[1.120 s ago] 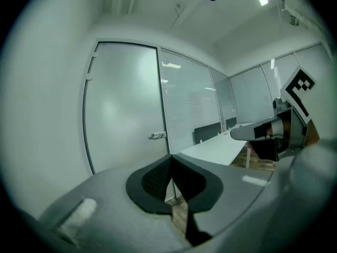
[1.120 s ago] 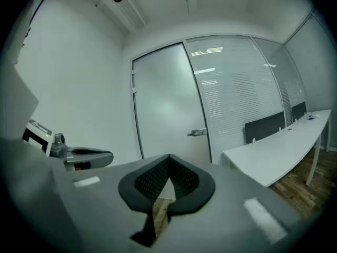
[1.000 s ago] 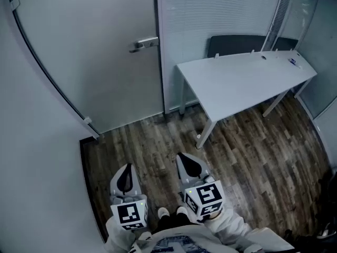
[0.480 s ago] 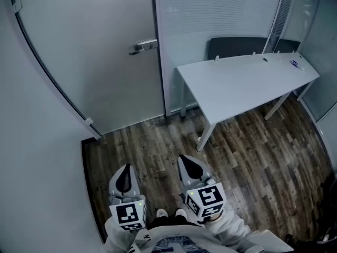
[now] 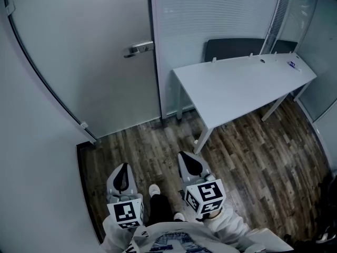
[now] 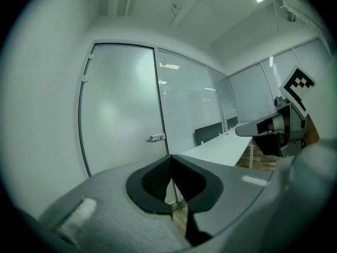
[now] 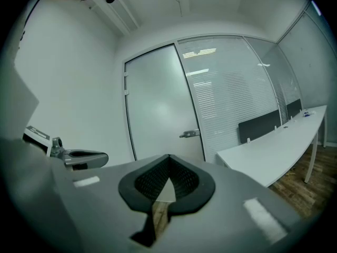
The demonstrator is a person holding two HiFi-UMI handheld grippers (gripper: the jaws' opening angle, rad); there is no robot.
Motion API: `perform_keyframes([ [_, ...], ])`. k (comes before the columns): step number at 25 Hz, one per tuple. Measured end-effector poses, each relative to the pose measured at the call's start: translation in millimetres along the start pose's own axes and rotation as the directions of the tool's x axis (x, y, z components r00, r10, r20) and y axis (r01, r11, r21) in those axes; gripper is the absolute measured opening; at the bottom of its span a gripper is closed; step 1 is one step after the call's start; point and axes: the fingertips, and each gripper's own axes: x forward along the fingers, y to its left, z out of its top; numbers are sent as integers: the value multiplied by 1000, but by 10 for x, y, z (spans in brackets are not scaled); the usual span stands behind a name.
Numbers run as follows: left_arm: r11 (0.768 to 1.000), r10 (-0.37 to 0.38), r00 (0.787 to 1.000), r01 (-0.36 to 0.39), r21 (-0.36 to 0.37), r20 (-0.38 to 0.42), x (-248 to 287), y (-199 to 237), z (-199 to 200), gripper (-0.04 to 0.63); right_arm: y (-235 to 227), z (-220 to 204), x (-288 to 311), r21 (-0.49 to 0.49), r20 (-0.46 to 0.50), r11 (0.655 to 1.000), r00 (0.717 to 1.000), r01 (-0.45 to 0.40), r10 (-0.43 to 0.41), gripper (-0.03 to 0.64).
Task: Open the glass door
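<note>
**A:** Where is the door from the person?

**B:** The frosted glass door (image 5: 89,62) is closed. It stands at about eleven o'clock from the person, well apart from both hands. Its lever handle (image 5: 138,49) is on the door's right edge, near twelve o'clock, beside the glass wall with blinds (image 5: 210,15).

**A:** And the tools?

**B:** The left hand-held gripper (image 5: 123,174) has its jaws pressed together, with nothing between them. The right hand-held gripper (image 5: 192,164) is the same, jaws closed and empty. Both are held low and close to the body, above the wooden floor (image 5: 253,157), and they point toward the door.

**A:** So which step is this?

**B:** I think it is only the approach. Nothing touches the handle yet. The white worktop (image 5: 242,86) at two o'clock, with a dark chair (image 5: 237,47) behind it, is not in the way.

**A:** What does the next move need?

**B:** In my opinion, the person must come nearer and bring one hand-held gripper up to the lever. Its jaws should open first and then close around the lever. Closed jaws could also press the lever down from above. Which way the door swings, I cannot tell.
</note>
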Motion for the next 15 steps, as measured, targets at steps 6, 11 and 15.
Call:
perform_keyframes([
  [6, 1000, -23, 1000, 23, -13, 8, 549, 263, 30, 3, -66, 57, 571, -7, -25, 1000, 1000, 16, -16, 5],
  [11, 999, -33, 999, 33, -24, 2, 958, 579, 22, 3, -17, 183, 1081, -20, -21, 1000, 1000, 22, -22, 5],
  [15, 999, -36, 999, 36, -26, 4, 1234, 822, 35, 3, -2, 221, 1428, -19, -29, 999, 999, 30, -31, 5],
])
